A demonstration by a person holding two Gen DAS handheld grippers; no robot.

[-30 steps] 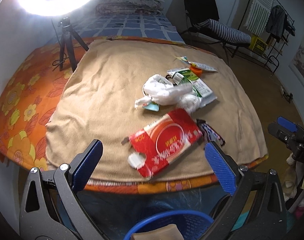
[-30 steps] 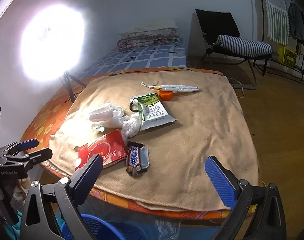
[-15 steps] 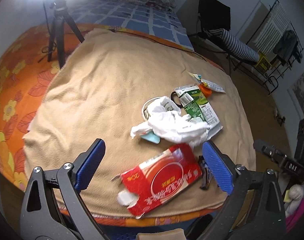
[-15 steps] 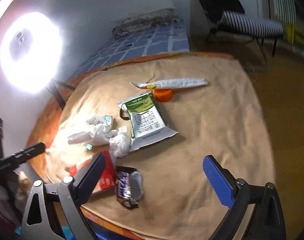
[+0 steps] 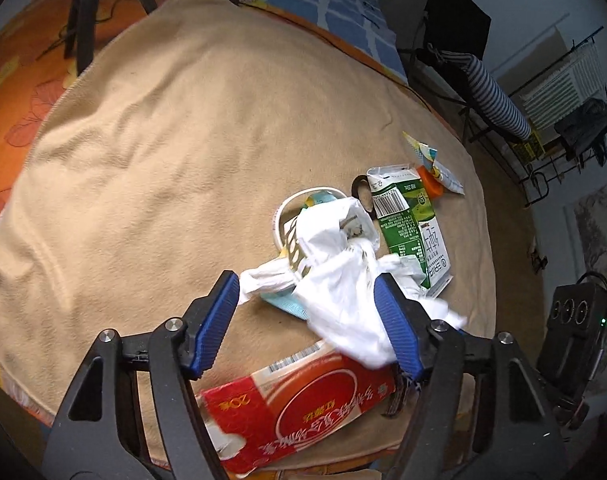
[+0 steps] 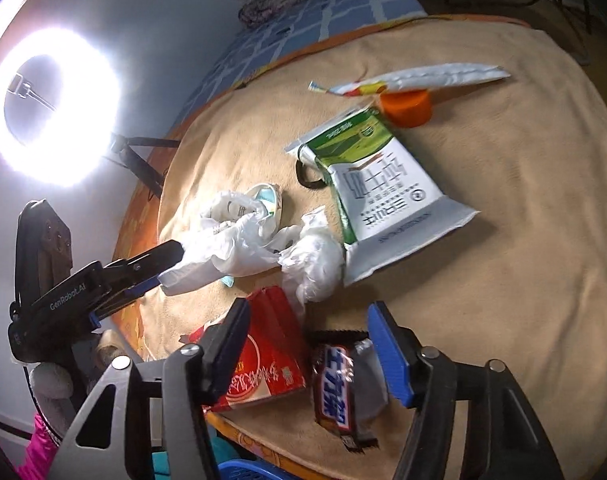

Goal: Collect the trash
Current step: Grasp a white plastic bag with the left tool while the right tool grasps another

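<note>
A tan fleece blanket (image 5: 163, 168) covers the near end of a bed, laid over an orange flowered sheet (image 5: 7, 92), and the trash lies bunched toward the blanket's near edge. The left gripper (image 5: 305, 316) points down at a crumpled white plastic bag (image 5: 335, 280); its jaws are closing, the bag sits between the 2 blue ribbed pads, the right pad looks to be against the thin film and the left pad stands clear of it. A red cardboard box (image 5: 303, 404) with a barcode lies flat just under that gripper, partly beneath the bag. A white ring-shaped lid and a pale blue scrap poke out from under the bag.

The right gripper (image 6: 307, 344) is over the blanket's near edge, its jaws closing too, with a glossy dark candy bar wrapper (image 6: 339, 384) between the pads (no pad touches it yet). The red box lies beside the wrapper, under the left pad. A wad of white tissue (image 6: 315, 264) lies past it, touching a flat green and white milk pouch (image 6: 375, 184). Farther off, an orange plastic cap (image 6: 405, 108) touches a long silver wrapper (image 6: 423, 78).

A ring light (image 6: 51, 104) on a black tripod glares at the left, and a blue basket rim (image 6: 251, 472) shows below the bed's edge.
</note>
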